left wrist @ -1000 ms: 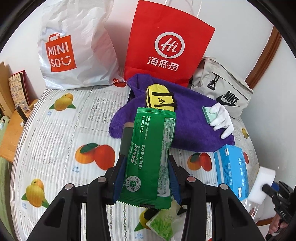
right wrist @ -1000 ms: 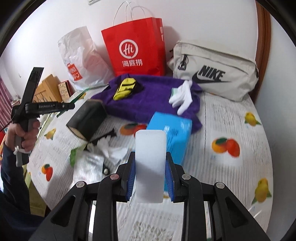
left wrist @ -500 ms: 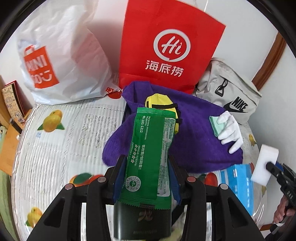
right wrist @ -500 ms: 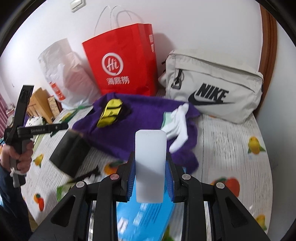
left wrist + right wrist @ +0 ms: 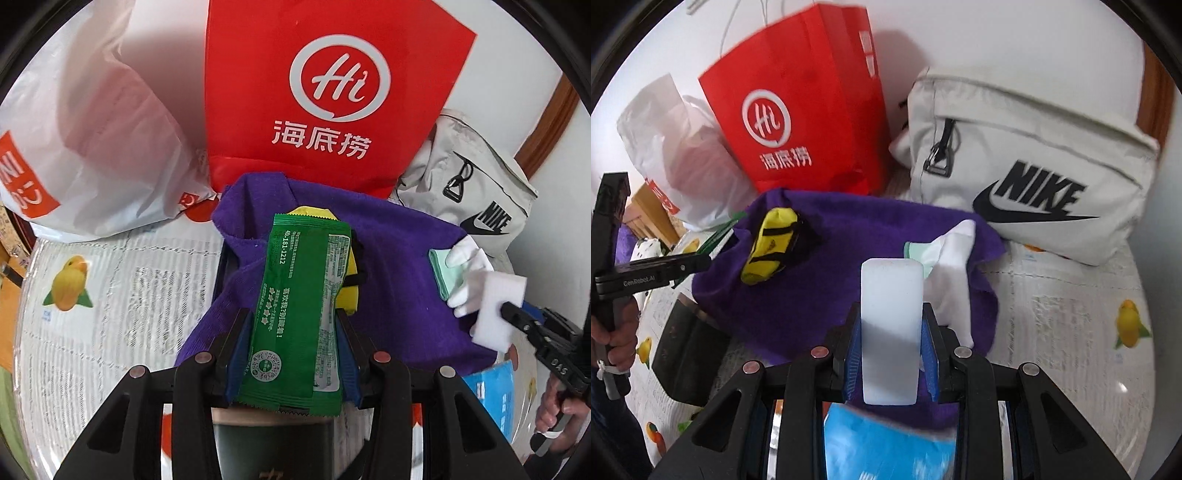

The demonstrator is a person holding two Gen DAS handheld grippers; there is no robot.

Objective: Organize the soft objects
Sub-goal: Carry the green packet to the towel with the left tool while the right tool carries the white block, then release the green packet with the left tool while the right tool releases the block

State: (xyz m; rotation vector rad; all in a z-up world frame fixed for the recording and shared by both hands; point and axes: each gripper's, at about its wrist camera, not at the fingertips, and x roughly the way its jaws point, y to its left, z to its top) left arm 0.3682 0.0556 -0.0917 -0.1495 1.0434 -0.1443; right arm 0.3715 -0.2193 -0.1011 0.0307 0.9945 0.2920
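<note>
My left gripper (image 5: 293, 332) is shut on a green wipes packet (image 5: 299, 306), held over the near edge of a purple towel (image 5: 399, 251) spread on the table. On the towel lie a yellow-and-black pouch (image 5: 770, 245), a white glove (image 5: 955, 258) and a mint-green cloth (image 5: 448, 273). My right gripper (image 5: 890, 332) is shut on a white sponge block (image 5: 890, 332), hovering above the towel's near right part beside the glove. In the left wrist view that sponge (image 5: 496, 310) shows at the right, next to the glove (image 5: 467, 258).
A red paper bag (image 5: 332, 92), a white plastic bag (image 5: 96, 129) and a beige Nike bag (image 5: 1034, 166) stand behind the towel. A blue tissue pack (image 5: 886, 446) lies under my right gripper, a dark box (image 5: 689, 354) at its left. The fruit-print tablecloth (image 5: 110, 314) covers the table.
Both grippers have moved forward toward the bags, carrying the packet and the sponge. Now they hang over the purple towel; the blue pack and dark box have slid beneath them.
</note>
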